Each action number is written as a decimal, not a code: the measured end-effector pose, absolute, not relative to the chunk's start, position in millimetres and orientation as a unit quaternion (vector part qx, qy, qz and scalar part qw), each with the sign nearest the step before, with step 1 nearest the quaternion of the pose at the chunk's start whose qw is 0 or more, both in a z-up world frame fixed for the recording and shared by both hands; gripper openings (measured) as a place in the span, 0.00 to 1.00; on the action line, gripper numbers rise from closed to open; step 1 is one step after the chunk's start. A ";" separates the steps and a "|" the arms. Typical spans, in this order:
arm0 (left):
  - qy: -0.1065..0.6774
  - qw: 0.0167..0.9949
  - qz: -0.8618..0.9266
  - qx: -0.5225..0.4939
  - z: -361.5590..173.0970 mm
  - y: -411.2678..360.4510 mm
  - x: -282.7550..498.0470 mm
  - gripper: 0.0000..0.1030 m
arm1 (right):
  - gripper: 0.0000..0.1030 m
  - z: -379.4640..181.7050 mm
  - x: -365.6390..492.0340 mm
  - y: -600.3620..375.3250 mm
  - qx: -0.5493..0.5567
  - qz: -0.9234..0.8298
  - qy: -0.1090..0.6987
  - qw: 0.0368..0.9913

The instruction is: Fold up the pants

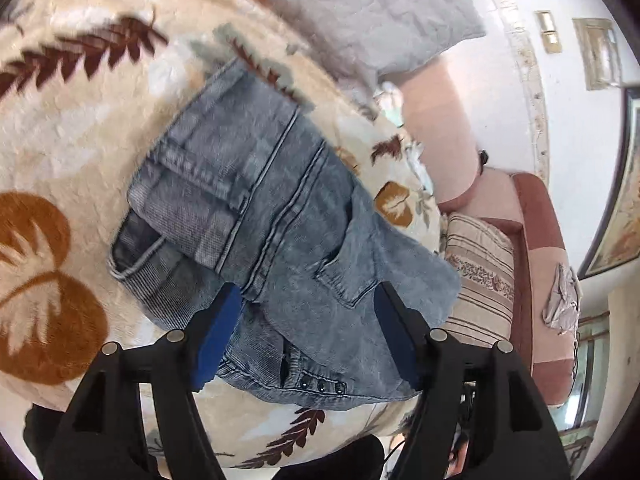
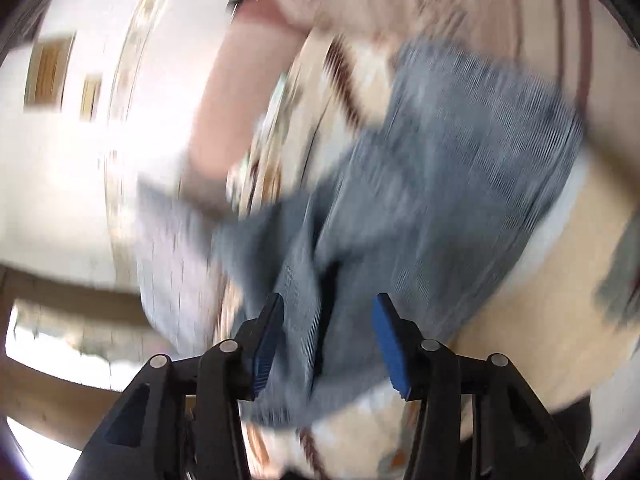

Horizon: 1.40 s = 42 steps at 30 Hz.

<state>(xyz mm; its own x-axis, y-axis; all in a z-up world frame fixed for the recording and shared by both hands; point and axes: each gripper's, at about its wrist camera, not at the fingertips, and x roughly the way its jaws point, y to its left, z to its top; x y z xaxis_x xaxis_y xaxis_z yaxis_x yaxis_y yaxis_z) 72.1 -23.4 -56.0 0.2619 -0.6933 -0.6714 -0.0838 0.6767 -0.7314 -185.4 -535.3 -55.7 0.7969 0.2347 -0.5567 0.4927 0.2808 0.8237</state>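
The pants [image 1: 272, 216] are grey-blue washed jeans, folded into a thick bundle on a cream blanket [image 1: 72, 128] with brown leaf prints. Their hems lie at the left, and the waistband with metal buttons [image 1: 322, 386] lies nearest me. My left gripper [image 1: 306, 300] hovers over the near edge of the bundle, its blue pads wide apart and touching nothing. In the blurred right wrist view the same jeans [image 2: 460, 184] fill the middle. My right gripper [image 2: 328, 308] stands open above their near end, with denim seen between the blue pads but not pinched.
A grey quilted pillow [image 1: 380, 12] lies beyond the jeans. To the right stand a pink headboard [image 1: 436, 128], a striped cushion [image 1: 480, 276] and a pink and brown armchair [image 1: 544, 248]. White wall with switches [image 1: 548, 32] behind.
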 end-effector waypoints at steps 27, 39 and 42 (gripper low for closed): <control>0.581 0.705 -0.216 -0.344 -73.6 2.8 51.2 0.11 | 0.29 -62.7 -232.2 -553.8 0.556 -0.102 0.339 0.751; 0.584 0.697 -0.236 -0.343 -68.3 -11.0 53.5 0.56 | 0.66 -36.7 -201.1 -553.8 0.563 -0.098 0.360 0.738; 0.593 0.694 -0.231 -0.338 -73.2 -17.3 58.4 0.59 | 0.67 -14.6 -199.6 -561.4 0.536 -0.124 0.346 0.760</control>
